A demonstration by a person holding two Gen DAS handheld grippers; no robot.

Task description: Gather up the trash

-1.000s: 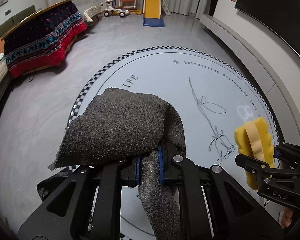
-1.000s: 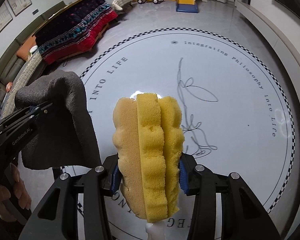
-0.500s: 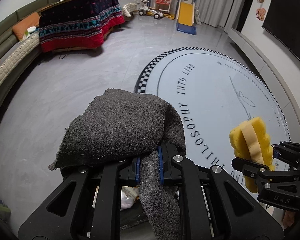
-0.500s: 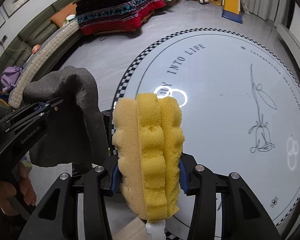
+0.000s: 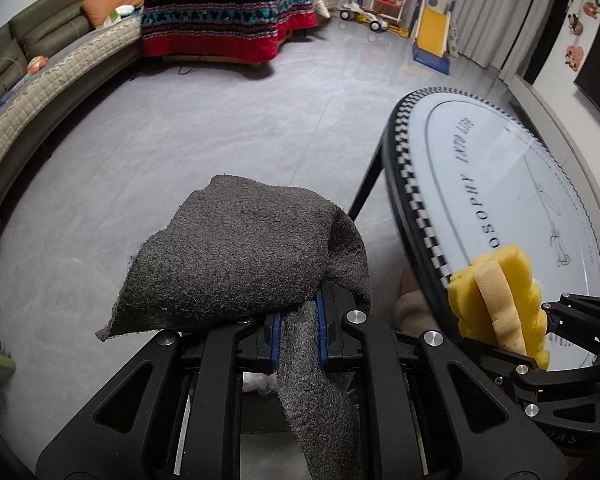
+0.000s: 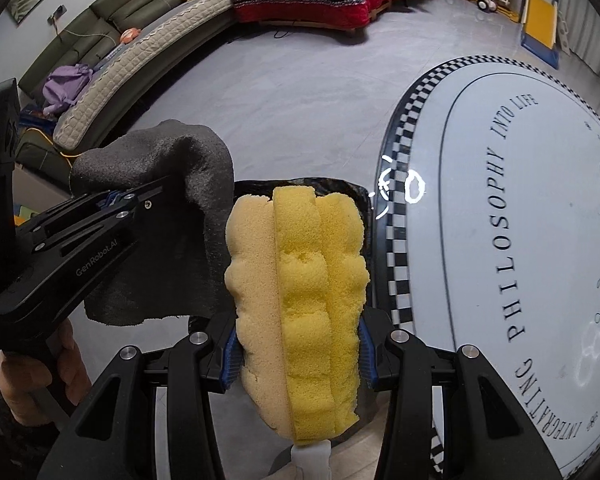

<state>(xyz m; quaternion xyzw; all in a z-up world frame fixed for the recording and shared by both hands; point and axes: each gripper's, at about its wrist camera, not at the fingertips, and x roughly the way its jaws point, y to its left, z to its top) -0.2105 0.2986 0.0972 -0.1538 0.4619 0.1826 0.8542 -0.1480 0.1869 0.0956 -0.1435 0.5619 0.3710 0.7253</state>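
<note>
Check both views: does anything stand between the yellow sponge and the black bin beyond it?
Nothing visible does. The right gripper holds the yellow sponge just before the black bin; the grey cloth hangs to its left.

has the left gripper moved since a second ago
Yes. The left gripper, shut on the gray cloth, has swung left off the round table: earlier the tabletop filled its view, now bare floor lies ahead and the table sits right.
</note>
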